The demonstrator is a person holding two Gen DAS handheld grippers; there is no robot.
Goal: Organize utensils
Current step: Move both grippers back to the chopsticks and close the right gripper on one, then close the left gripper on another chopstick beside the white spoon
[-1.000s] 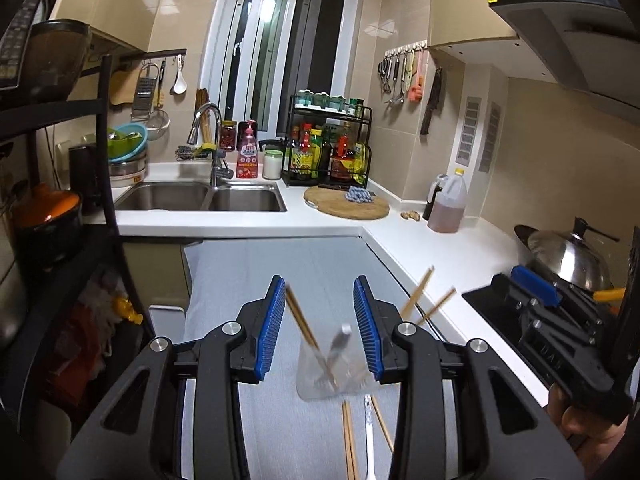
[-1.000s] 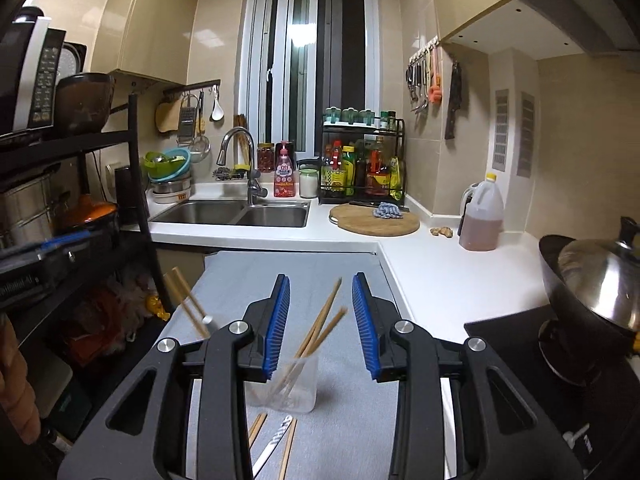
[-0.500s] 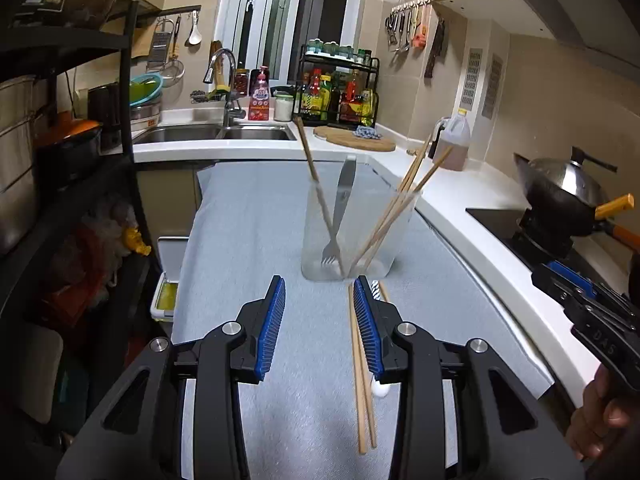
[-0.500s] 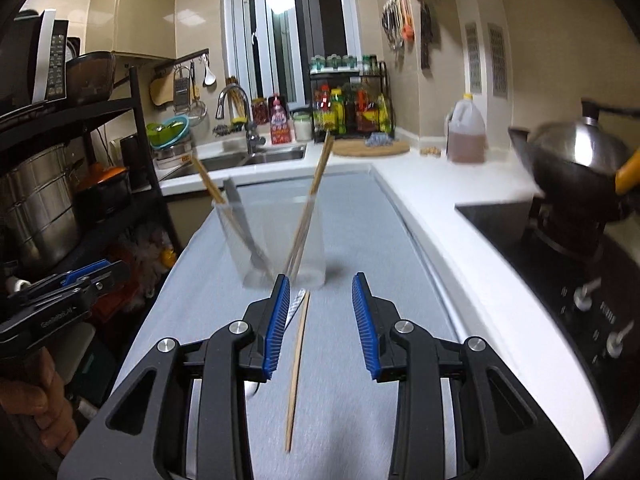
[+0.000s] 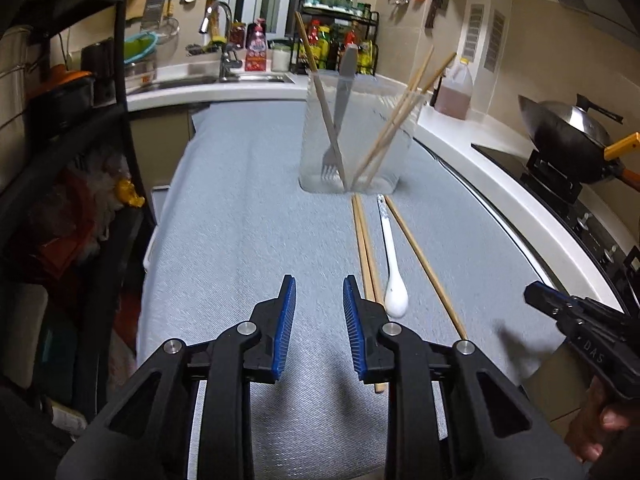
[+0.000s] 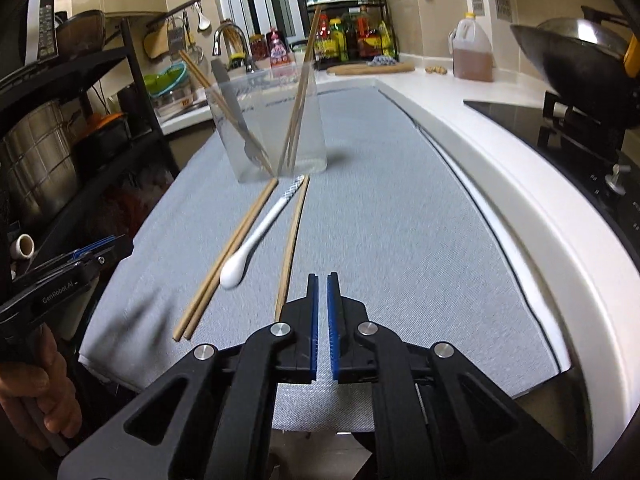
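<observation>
- Left gripper (image 5: pixel 319 300) is low over the near end of the grey mat (image 5: pixel 248 216) — jaws closing, nothing between them, the blue pads apart over bare cloth.
- Just right of that gripper lies the pair of chopsticks (image 5: pixel 366 252), side by side, running from near to far toward the cup; the gripper's right finger covers part of the near ends.
- Next along is the white spoon (image 5: pixel 394 276), bowl nearest us and patterned handle pointing at the cup, untouched on the mat.
- Then a single chopstick (image 5: pixel 424 264), angled slightly away to the right.
- Far centre, the clear cup (image 5: pixel 354 136) stands upright on the mat, already holding a fork with tines down, one chopstick leaning left and two leaning right.
- So, by my reckoning, about half done: four pieces in, four left out — three chopsticks and the spoon.
- Right gripper (image 6: pixel 323 284) has its jaws together on nothing, tips just right of the single chopstick's near end.
</observation>
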